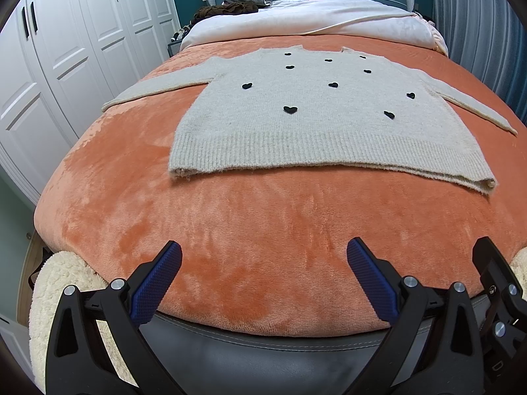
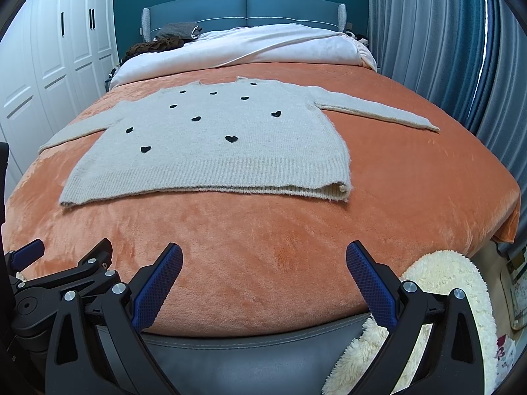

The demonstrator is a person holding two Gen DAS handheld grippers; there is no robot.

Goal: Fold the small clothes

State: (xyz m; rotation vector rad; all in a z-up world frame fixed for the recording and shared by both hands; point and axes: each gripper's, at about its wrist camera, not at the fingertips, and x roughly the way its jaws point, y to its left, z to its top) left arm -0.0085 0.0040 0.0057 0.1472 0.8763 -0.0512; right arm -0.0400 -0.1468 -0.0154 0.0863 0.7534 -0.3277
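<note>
A: The bed (image 1: pixel 263 230) is filling both views, its orange blanket (image 2: pixel 296 247) stretching out ahead of both sets of fingers.

B: And the sweater (image 1: pixel 313 125) is lying flat on that blanket, well ahead of the fingertips, hem toward us, both sleeves spreading sideways.

A: From the right wrist view the sweater (image 2: pixel 214 151) is sitting ahead and slightly left of the fingers, with black hearts (image 2: pixel 231 138) dotting its front.

B: The left gripper (image 1: pixel 263 258) is hovering over the bed's near edge, fingers spread wide, nothing between them.

A: The right gripper (image 2: pixel 264 258) is doing likewise, fingers wide apart and gripping nothing, apart from the sweater.

B: The two grippers are sitting just beside each other.
</note>
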